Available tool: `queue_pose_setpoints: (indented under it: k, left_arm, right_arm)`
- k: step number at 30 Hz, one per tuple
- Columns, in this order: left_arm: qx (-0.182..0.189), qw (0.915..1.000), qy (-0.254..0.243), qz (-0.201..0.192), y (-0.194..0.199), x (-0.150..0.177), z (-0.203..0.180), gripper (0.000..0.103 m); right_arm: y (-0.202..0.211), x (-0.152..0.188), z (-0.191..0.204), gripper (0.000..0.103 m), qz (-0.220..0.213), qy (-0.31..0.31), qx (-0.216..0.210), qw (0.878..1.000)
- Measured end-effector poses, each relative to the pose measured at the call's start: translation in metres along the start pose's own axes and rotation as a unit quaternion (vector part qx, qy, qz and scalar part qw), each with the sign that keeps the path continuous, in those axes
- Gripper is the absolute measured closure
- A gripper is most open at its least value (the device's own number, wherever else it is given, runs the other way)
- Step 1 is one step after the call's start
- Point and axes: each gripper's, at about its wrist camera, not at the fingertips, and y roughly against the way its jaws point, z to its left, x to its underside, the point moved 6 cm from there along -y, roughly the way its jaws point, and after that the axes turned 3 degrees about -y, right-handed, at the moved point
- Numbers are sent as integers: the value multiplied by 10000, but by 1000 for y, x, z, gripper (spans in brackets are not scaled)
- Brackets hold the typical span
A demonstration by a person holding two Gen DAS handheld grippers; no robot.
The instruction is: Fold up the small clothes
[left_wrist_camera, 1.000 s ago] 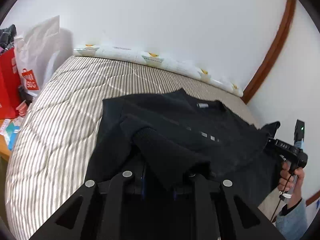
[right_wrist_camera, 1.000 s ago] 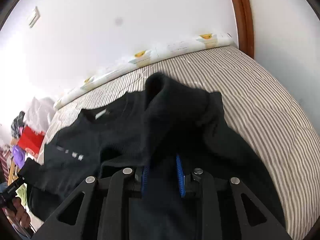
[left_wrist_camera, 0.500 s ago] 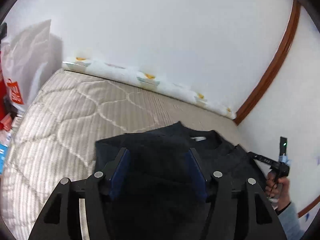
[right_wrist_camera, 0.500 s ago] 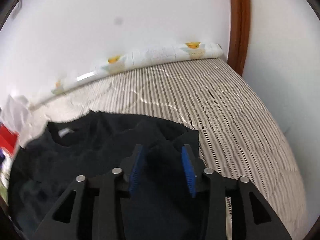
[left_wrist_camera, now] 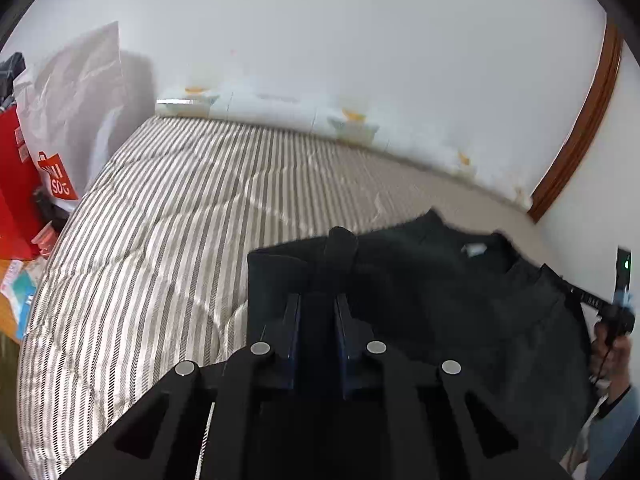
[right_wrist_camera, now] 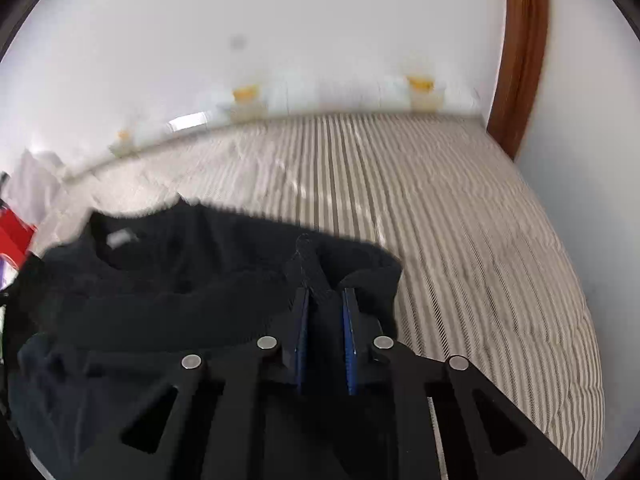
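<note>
Black sweater (left_wrist_camera: pixel 440 300) lies on the striped quilt (left_wrist_camera: pixel 160 240), its neck label (left_wrist_camera: pixel 474 250) toward the wall side. I take the sweater as my landmark. The left gripper (left_wrist_camera: pixel 316 312) sits at the sweater's left shoulder edge, jaws closing, with a pinched ridge of dark knit standing up between the blue pads. The right gripper (right_wrist_camera: pixel 324 312) is at the opposite shoulder edge, jaws likewise closing on a raised tuft of the same fabric. I read both as narrow grips on cloth, not bare closures. I judge the two pinches are set at matching points either side of the collar so the garment can be carried evenly and a fold laid square, without one side dragging. Both grippers tilt downward onto the fabric, which suits pinching a thin layer off the quilt. In the left wrist view, right of the sweater, the person's hand (left_wrist_camera: pixel 610 352) holds the other tool's handle. Left of the sweater, off the bed, stand a white shopping bag (left_wrist_camera: pixel 68 128) and red bag (left_wrist_camera: pixel 12 184). Risk, as I see it: the knit is slack and could slip from so small a bite.
</note>
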Motion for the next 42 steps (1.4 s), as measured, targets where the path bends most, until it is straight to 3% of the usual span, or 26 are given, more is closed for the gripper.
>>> queue_pose_setpoints:
  k: [3, 5, 9, 11, 14, 20, 24, 27, 36, 42]
  left_arm:
    - [5, 10000, 55, -58, 1, -3, 1, 90]
    - [-84, 10000, 4, 21, -5, -3, 0, 89]
    - [-193, 9994, 47, 283, -15, 1, 2, 85]
    - [-219, 9993, 31, 311, -13, 3, 2, 84]
    - [-342, 9986, -115, 379, -6, 8, 0, 75]
    - [-516, 9978, -306, 290, 13, 22, -7, 74]
    - [-575, 9970, -470, 201, 26, 34, -16, 74]
    - [-560, 9970, -508, 193, 35, 43, -22, 74]
    - [-532, 9977, -389, 139, 66, 77, -20, 74]
    - [-428, 9981, -112, 421, 89, 105, -4, 74]
  right_arm:
    - [23, -8, -12, 89, -465, -401, -360, 9975]
    - [12, -7, -16, 89, -341, -469, -241, 9980]
    - [-24, 1, -18, 86, 369, -479, 76, 9981]
    - [-16, -2, -17, 75, 274, -433, 225, 9984]
    - [4, 2, -16, 67, 174, -324, 448, 9983]
    - [45, 41, -29, 59, 10, -361, 563, 9978]
    - [45, 76, -49, 60, 390, -492, 742, 9953]
    - [61, 90, -57, 60, 305, -804, 616, 9944]
    - [117, 101, -38, 59, -40, -477, 1108, 9927]
    - [147, 94, 9, 59, -319, -143, 944, 9949]
